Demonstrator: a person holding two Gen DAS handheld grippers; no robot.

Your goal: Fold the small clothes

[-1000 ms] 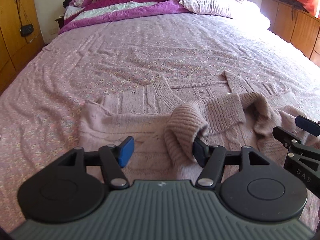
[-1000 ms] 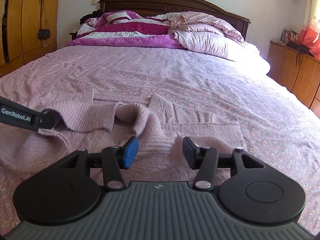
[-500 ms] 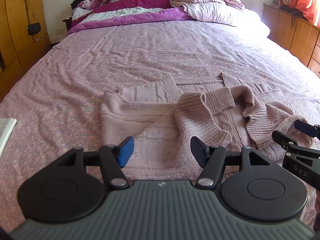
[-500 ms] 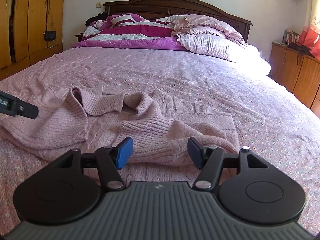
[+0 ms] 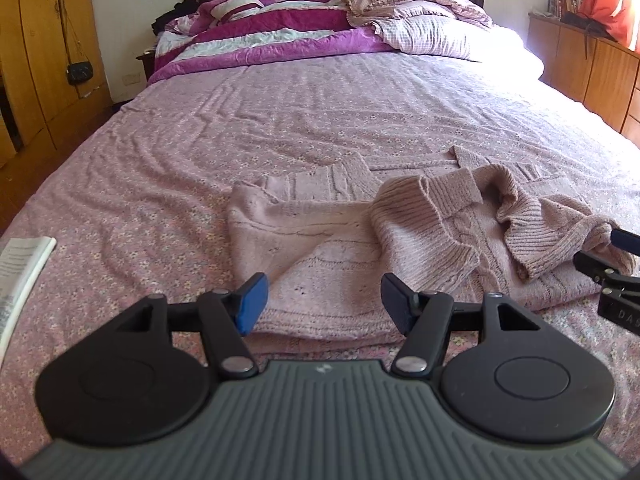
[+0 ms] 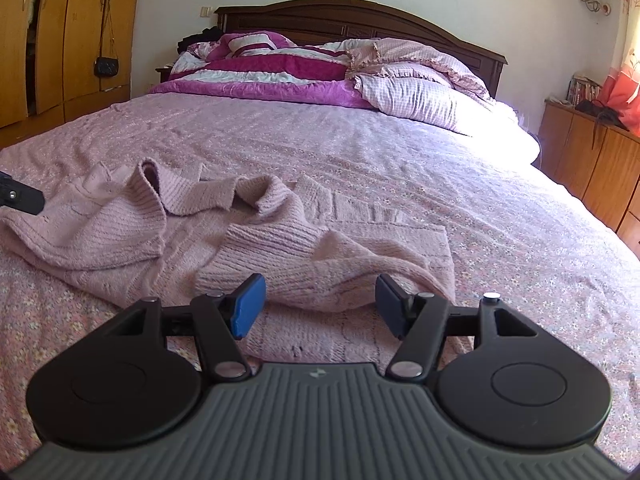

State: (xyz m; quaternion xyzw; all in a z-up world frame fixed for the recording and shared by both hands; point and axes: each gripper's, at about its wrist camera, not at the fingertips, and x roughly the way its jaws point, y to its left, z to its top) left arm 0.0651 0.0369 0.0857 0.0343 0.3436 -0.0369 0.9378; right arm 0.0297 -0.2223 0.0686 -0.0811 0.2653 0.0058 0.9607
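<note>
A pink knitted sweater (image 5: 320, 240) lies on the near part of the bed (image 5: 280, 120), its body spread flat and both sleeves thrown loosely across the front — rumpled, not yet squared. The left tool (image 5: 322, 304) hovers just short of the sweater's near hem with its blue pads spread apart, gripping nothing. The right tool (image 6: 318, 306) hangs over the right half of the sweater (image 6: 280, 248), likewise released and empty. A white booklet (image 5: 22, 272) rests at the bed's left edge, and a purple striped quilt (image 6: 260, 68) is piled at the far end beside checked pillows (image 6: 416, 92).
</note>
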